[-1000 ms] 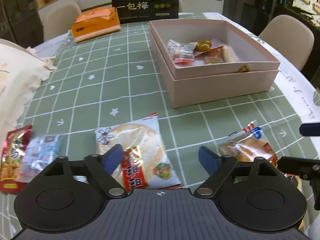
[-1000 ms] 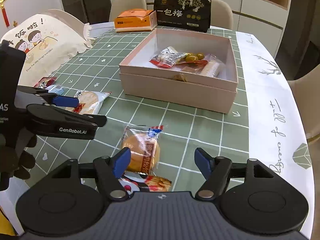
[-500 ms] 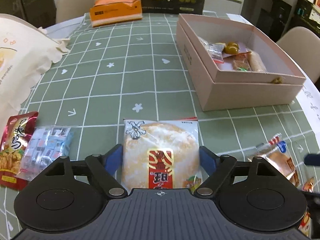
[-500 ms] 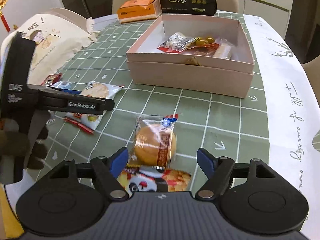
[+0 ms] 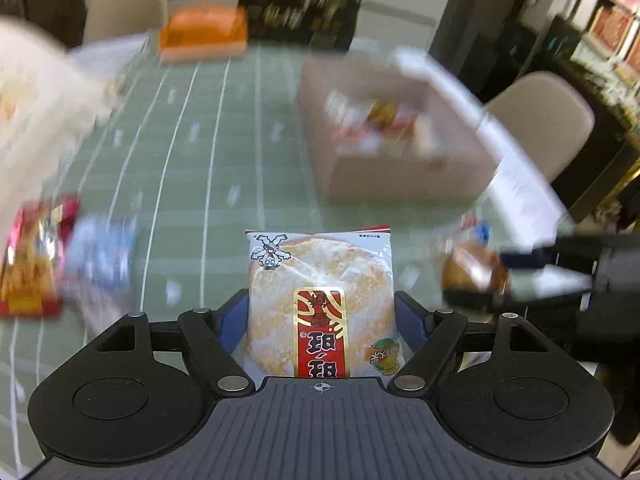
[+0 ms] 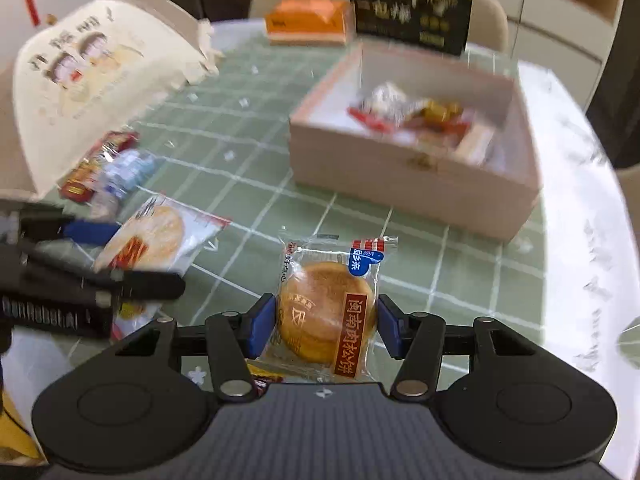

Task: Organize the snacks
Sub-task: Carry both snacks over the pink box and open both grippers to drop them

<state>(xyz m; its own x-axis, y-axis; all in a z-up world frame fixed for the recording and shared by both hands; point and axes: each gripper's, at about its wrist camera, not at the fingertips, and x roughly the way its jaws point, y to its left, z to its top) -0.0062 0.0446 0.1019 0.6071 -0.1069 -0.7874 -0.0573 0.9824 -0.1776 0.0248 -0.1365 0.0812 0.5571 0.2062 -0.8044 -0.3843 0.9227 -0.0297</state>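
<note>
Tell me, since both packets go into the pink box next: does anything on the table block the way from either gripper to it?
Nothing visible does. The rice cracker in the left gripper and the round cake in the right gripper both face bare green tablecloth up to the box, which is open on top.

green checked table (image 6: 248, 184), pink open box (image 6: 400, 196), orange box (image 6: 308, 24), black bag (image 6: 412, 4), red and blue snack packets (image 6: 108, 164) at the left

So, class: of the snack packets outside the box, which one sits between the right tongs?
The round golden pastry packet with the red label; the rice cracker packet is in the left tongs.
</note>
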